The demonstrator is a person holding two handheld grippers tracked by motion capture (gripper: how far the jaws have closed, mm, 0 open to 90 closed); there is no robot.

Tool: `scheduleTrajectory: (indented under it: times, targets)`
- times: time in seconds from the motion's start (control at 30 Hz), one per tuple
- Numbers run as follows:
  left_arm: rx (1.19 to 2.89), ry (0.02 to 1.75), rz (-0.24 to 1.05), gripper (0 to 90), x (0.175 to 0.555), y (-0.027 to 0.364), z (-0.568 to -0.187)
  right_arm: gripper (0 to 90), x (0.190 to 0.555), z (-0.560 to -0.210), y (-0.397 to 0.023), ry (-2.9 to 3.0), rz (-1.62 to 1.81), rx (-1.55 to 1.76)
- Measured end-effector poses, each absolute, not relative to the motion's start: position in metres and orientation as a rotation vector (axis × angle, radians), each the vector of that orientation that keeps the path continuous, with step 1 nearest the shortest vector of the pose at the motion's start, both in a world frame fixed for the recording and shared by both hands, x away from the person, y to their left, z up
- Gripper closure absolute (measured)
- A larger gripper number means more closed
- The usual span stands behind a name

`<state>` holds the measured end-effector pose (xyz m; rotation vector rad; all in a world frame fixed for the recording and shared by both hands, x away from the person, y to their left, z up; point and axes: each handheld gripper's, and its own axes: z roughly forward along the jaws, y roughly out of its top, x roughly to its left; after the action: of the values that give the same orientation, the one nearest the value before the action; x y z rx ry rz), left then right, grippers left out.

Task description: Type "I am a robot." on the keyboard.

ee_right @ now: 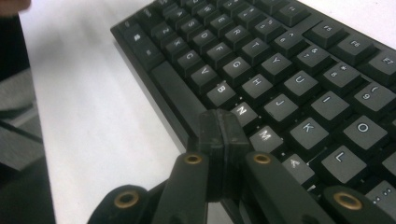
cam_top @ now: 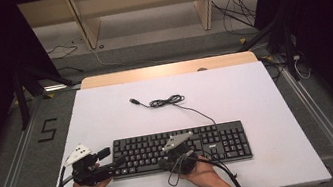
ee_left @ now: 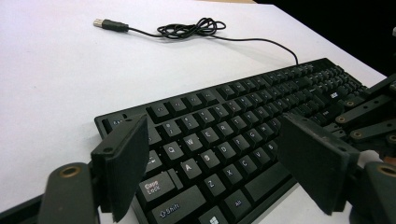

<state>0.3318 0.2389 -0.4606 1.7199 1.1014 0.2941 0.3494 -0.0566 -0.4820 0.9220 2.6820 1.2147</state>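
you're at the typing step on the keyboard lying near the table's front edge: right tongs pressed together as a poker above the n key, left tongs spread apart over its left end; next, press down squarely on one key.

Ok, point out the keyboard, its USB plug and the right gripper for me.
keyboard (cam_top: 212,142): high view, on its right-hand keys.
USB plug (ee_left: 105,24): left gripper view, on the plug's black body.
right gripper (ee_right: 223,122): right gripper view, where the shut jaw tips meet.
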Motion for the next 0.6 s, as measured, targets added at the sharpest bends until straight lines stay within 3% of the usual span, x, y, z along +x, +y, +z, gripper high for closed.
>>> scheduleTrajectory:
  times: [0.3,0.5,0.53,0.6]
  targets:
    - [1.726,1.104,0.283,28.6,0.334,0.239,-0.462,81.4,0.354,-0.466,-0.072,2.59,1.351,0.972]
    - [1.758,1.096,0.269,43.1,0.338,0.236,-0.465,62.6,0.355,-0.458,-0.082,2.549,1.39,1.004]
    - [1.761,1.103,0.269,50.1,0.339,0.234,-0.466,59.8,0.355,-0.457,-0.084,2.544,1.397,1.01]
    - [1.78,1.105,0.266,52.6,0.341,0.232,-0.468,56.5,0.355,-0.457,-0.085,2.541,1.407,1.011]
